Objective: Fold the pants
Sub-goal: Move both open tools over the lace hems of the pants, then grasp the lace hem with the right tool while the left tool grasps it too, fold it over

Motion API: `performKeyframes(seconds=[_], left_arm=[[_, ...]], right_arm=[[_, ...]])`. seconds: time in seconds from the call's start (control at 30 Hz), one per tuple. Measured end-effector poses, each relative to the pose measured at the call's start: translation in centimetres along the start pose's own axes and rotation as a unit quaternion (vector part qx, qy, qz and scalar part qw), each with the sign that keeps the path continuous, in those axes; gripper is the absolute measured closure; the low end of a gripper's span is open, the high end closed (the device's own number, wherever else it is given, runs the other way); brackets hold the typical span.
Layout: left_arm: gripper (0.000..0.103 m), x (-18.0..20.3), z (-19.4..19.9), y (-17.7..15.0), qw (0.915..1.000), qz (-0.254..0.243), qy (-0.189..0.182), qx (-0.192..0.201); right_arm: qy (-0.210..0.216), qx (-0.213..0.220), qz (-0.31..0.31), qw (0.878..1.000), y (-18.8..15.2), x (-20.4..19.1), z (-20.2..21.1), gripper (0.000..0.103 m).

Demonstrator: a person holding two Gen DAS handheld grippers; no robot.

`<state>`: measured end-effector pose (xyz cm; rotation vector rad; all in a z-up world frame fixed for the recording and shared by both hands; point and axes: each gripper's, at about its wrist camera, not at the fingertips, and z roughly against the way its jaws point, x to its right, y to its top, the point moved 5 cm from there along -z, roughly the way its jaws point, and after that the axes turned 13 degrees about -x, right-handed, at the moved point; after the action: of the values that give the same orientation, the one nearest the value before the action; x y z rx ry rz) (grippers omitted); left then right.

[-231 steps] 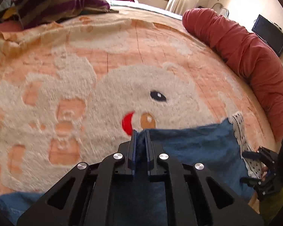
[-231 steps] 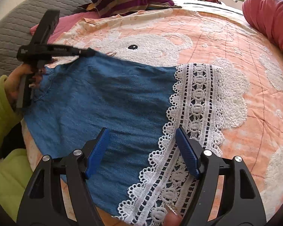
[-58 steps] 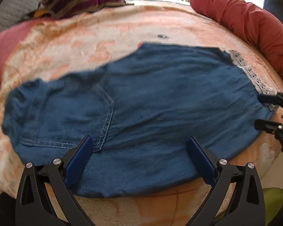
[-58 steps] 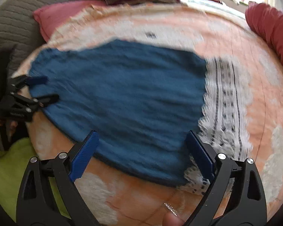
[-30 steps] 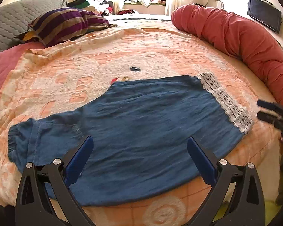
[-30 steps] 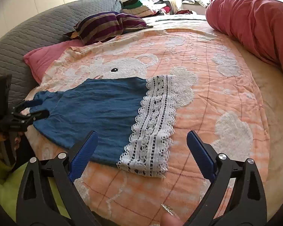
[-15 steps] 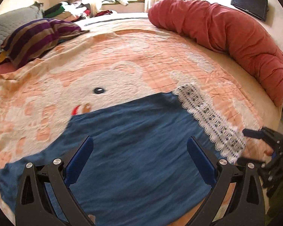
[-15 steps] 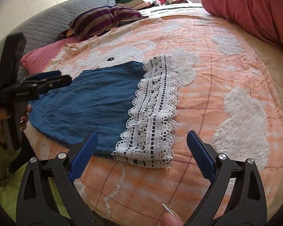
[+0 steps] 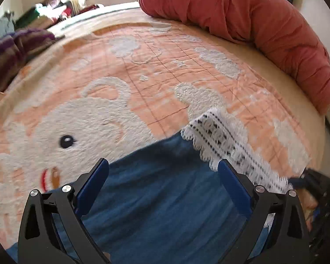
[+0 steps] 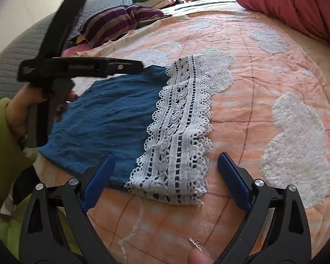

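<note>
Right now the blue denim pants with the white lace hem [image 10: 112, 118] lie flat on the orange fleece blanket with a white bear pattern [image 10: 264, 70], and neither pair of tongs has hold of them. From the left wrist view, the left gripper [image 9: 162, 187] stands wide open, its two blue-padded fingers [image 9: 92, 182] spread apart above the denim, with the cloth showing in the gap between them and the lace band [image 9: 226, 140] running off just beyond the right-hand finger. Seen from the right wrist, the right gripper [image 10: 165, 180] is spread just as wide and empty, poised over the near end of the lace hem [image 10: 178, 132], whose lower corner lies between the two blue pads. Off to the left of those tongs, a hand [image 10: 30, 110] in a yellow-green sleeve [image 10: 2, 154] grips the handle of the other black tool, which is held over the far edge of the denim. Beyond the tongs, a long red rolled duvet [image 9: 253, 22] borders the blanket's right side, and a purple striped cushion [image 10: 118, 22] sits at the far left against a grey quilted headboard [image 10: 4, 66].
</note>
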<state>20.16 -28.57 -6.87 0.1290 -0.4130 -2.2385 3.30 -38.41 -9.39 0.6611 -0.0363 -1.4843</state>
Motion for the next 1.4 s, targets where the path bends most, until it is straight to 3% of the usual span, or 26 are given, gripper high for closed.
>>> performKeyframes(seconds=[0.23,0.3,0.43,0.63,0.73,0.8,0.87,1.0,1.2,1.4], left_arm=[[0.009,0.1,-2.8,2.1,0.9995,-0.02,-0.017,-0.017],[0.025,0.1,-3.2,2.5,0.9989,-0.017,-0.04,-0.017],[0.047,0.7,-4.7,2.6,0.997,-0.041,-0.051,-0.041],[0.046,0.9,-5.7,2.5,0.9954,-0.043,-0.072,-0.047],[0.045,1.1,-6.0,2.4,0.9951,-0.038,-0.079,-0.046],[0.053,1.2,-6.0,2.1,0.9948,-0.02,-0.089,-0.045],[0.069,1.4,-5.8,1.9,0.9941,-0.009,-0.1,-0.042],[0.079,1.6,-5.7,1.5,0.9939,0.009,-0.103,-0.038],[0.096,0.5,-4.1,1.0,0.9916,0.026,-0.127,-0.002],[0.097,-2.7,-0.7,-0.8,0.9807,0.062,-0.177,0.056]], right_arm=[[0.014,0.002,-0.002,1.0,0.4,0.0,-0.1,0.023],[0.018,0.0,0.002,1.0,0.5,-0.1,-0.1,0.037],[0.023,-0.002,0.009,1.0,0.5,-0.3,-0.1,0.045],[0.023,-0.002,-0.004,1.0,0.8,0.0,-0.9,0.046],[0.043,-0.006,-0.002,0.999,1.0,-0.6,-1.0,0.054],[0.056,-0.01,0.001,0.998,1.0,-0.8,-1.0,0.056],[0.052,-0.011,0.003,0.999,1.1,-0.8,-1.3,0.064],[0.059,-0.008,-0.004,0.998,1.4,-0.8,-1.7,0.079],[0.045,0.007,0.037,0.998,2.6,-3.1,-0.6,0.083],[0.037,0.01,0.11,0.993,4.2,-8.2,0.1,0.084]])
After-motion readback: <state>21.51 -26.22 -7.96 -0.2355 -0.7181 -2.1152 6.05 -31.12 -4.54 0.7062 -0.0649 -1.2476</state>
